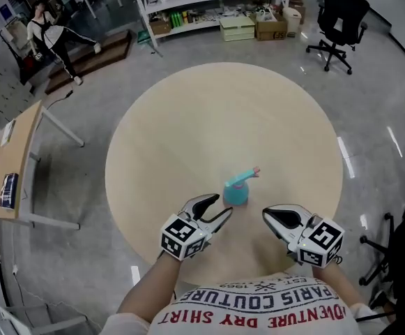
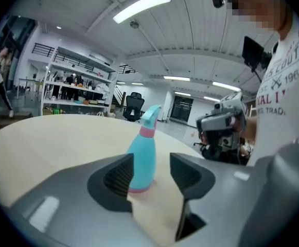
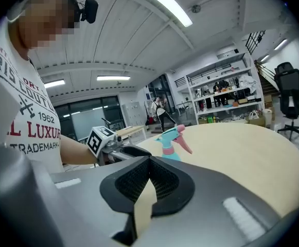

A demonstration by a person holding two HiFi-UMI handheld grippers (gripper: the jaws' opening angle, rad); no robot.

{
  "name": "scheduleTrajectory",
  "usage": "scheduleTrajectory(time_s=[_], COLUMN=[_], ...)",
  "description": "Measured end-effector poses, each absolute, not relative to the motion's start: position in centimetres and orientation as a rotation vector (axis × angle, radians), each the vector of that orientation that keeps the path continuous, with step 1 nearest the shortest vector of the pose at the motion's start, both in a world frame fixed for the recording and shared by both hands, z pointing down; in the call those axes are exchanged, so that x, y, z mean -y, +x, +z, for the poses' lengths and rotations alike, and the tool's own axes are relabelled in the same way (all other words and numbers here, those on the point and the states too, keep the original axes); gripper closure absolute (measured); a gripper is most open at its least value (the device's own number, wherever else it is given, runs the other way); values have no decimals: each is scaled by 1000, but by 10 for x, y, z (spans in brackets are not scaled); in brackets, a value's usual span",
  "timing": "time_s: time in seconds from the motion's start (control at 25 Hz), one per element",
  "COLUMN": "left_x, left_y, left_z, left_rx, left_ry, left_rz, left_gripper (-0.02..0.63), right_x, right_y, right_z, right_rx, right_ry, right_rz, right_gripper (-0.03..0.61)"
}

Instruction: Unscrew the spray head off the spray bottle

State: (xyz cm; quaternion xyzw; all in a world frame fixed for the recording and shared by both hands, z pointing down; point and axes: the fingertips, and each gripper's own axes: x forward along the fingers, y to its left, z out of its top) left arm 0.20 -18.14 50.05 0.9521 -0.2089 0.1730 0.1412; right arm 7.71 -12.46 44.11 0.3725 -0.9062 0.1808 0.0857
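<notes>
The spray bottle [image 1: 236, 194] stood upright on the near part of the round, pale tabletop [image 1: 216, 110], its teal body narrowing to a pink collar under the spray head [image 1: 247, 176], whose pink trigger stuck out to one side. Just beside it, on the person's left, the left gripper [image 1: 221, 206] pointed at the bottle with its jaws apart; the bottle's lower body sat in line with the gap, and neither ribbed pad pressed on it. On the other side, near the bottle but clear of it, the right gripper [image 1: 266, 215] hung with its jaws together and nothing caught in them. Both were carried low over the tabletop's near edge. Farther off, across the shiny grey floor, stood a black office chair [image 1: 340, 16], a stocked white shelf [image 1: 209, 2] and a small side desk [image 1: 15, 160].
</notes>
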Motion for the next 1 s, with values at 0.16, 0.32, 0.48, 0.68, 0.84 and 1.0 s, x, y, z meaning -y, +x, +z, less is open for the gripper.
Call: scheduleTrajectory(time_s=[0.16,0.32,0.48,0.68,0.84,1.0], left_x=[204,211,211,211,210,208], left_y=[15,31,35,38,36,36], left_z=[524,540,555,563,564,562], left_rx=[609,537,503,527,551,570], left_ry=[2806,2848,2889,2900,2898,2887], left_rz=[551,631,707,758,769,777], left_gripper=[256,252,252,281,285,287], right_x=[134,144,151,155,158,167], right_y=[85,88,79,77,68,66], right_z=[446,452,454,458,460,460], right_rx=[2676,2675,2700,2698,2706,2667], right_ry=[1134,1139,1102,1082,1067,1144], right_rz=[568,571,583,576,565,466], right_gripper=[580,580,580,580,578,578])
